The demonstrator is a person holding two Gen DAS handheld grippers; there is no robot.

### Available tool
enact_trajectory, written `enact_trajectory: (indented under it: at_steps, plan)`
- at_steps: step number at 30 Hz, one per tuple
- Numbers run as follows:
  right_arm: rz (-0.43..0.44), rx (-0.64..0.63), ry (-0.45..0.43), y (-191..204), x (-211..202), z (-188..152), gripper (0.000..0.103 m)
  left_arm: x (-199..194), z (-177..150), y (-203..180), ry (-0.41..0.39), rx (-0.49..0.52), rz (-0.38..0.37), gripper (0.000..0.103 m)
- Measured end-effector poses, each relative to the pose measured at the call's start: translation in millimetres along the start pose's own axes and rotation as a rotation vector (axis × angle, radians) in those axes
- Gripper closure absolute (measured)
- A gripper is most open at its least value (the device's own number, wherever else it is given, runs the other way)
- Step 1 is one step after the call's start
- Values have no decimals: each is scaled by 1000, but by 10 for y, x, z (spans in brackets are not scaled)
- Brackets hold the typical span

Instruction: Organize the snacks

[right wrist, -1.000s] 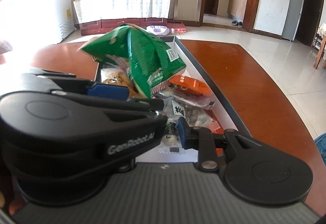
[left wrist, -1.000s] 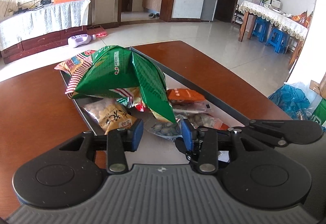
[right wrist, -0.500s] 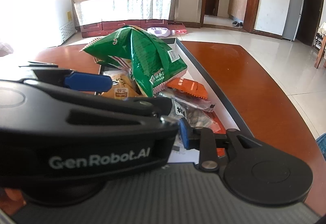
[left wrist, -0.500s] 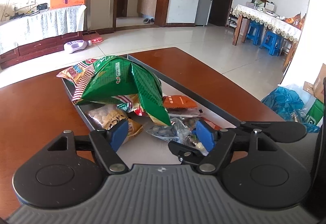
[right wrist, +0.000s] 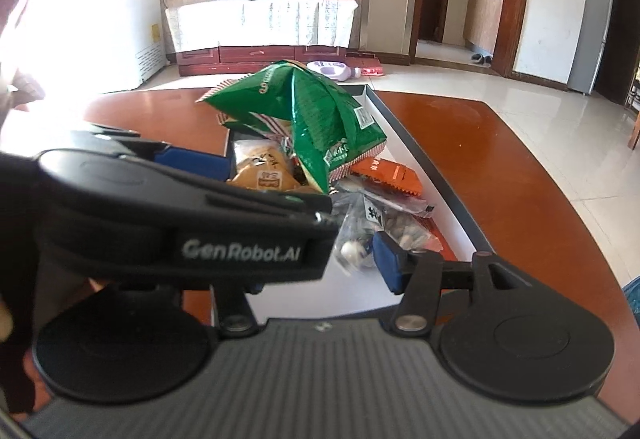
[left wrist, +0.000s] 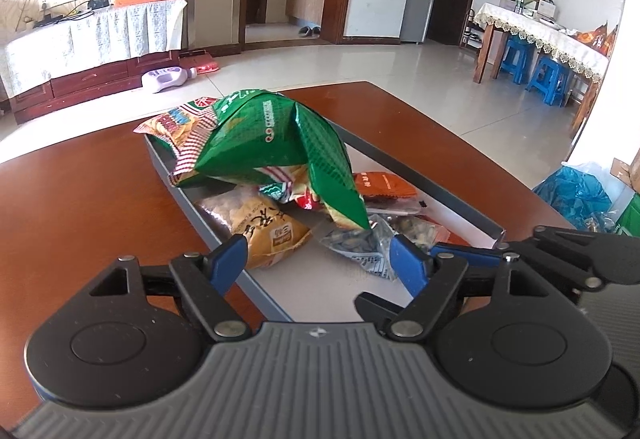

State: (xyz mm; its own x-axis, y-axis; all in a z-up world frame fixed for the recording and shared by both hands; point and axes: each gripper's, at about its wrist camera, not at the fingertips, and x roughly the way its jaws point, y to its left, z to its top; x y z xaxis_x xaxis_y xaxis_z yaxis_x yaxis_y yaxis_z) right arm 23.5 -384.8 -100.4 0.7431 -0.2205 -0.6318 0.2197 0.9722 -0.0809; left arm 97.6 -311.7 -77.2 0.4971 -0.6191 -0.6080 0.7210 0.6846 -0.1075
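Note:
A long grey tray [left wrist: 424, 179] on the brown table holds a heap of snacks: a big green bag [left wrist: 280, 143], a yellow nut packet [left wrist: 260, 227], an orange packet [left wrist: 380, 185] and a clear packet of seeds [left wrist: 356, 243]. My left gripper [left wrist: 316, 263] is open and empty over the tray's near end. My right gripper [right wrist: 316, 259] is open beside it; the left gripper's body [right wrist: 180, 215] hides its left finger. The green bag [right wrist: 320, 119] and the tray [right wrist: 432, 167] also show in the right wrist view.
The brown table [left wrist: 80, 199] ends at a front-right edge near a blue plastic bag [left wrist: 576, 195] on the floor. A TV cabinet [right wrist: 264, 23] with an orange box stands behind. A dining table with blue stools [left wrist: 548, 35] is far right.
My left gripper's jaws have opened wide and it has pulled back a little from the snacks. The right gripper has also drawn back and risen slightly.

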Motion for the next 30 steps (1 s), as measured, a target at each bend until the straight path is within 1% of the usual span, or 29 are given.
enact_trajectory:
  at_steps: [5,10,13,18,23,26,28,29,30]
  plan:
    - [-5,6,3,0,-82,-22,47,-124,-52,11,0,-14,-12,21]
    - [-2,39,-5,0,-230,-59,47,-333,-88,17,-20,-39,5,21]
    - [-6,47,-23,32,-369,-94,47,-493,-151,18,-26,-50,42,21]
    - [-30,75,-62,77,-634,-179,47,-853,-288,-62,-69,-45,143,21]
    - [-61,120,-84,79,-910,-358,46,-1204,-481,-85,-87,-83,186,21]
    - [-59,110,-87,133,-1042,-463,46,-1407,-606,-110,-102,-103,220,21]
    - [-36,101,-75,160,-1096,-525,42,-1531,-697,-134,-112,-104,242,20]
    - [-30,94,-67,177,-1100,-540,38,-1578,-736,-143,-115,-103,255,18]
    - [-30,88,-67,204,-1108,-554,36,-1624,-774,-148,-117,-104,267,16]
